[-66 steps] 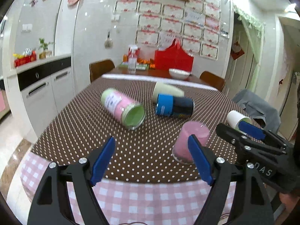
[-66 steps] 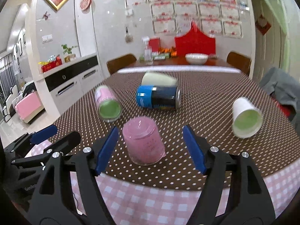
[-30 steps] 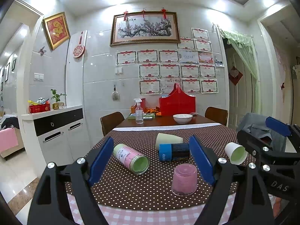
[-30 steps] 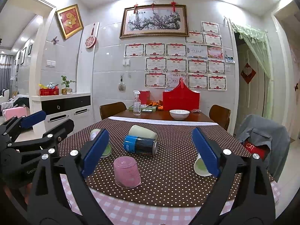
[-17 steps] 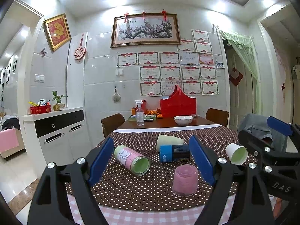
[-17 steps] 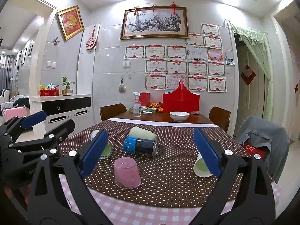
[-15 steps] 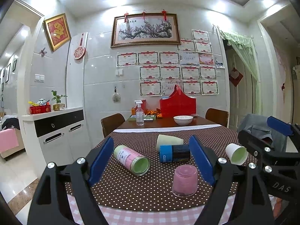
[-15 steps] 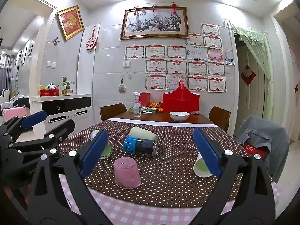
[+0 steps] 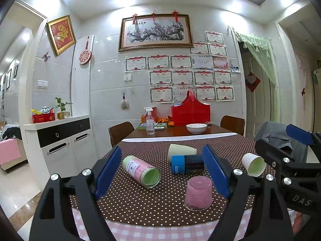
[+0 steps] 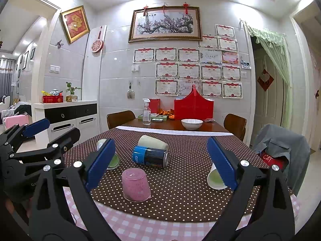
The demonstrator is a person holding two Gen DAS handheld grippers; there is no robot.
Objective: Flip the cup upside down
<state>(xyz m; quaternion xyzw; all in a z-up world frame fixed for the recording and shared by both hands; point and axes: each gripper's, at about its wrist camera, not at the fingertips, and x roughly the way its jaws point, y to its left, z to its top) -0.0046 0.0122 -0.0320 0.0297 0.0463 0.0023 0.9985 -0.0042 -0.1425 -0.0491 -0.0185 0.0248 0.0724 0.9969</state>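
A translucent pink cup stands upside down, mouth on the brown dotted tablecloth, near the front edge; it also shows in the right wrist view. My left gripper is open and empty, held back from the table. My right gripper is open and empty too, also back from the cup. Each gripper shows at the edge of the other's view.
Lying on their sides are a pink-and-green jar, a blue-black can, a beige cup and a white paper cup. A white bowl, spray bottle and red box stand at the back.
Since 2.2 s ago both grippers drew back and up from the pink cup, which stays upside down on the cloth. Over the last second nothing has visibly moved.
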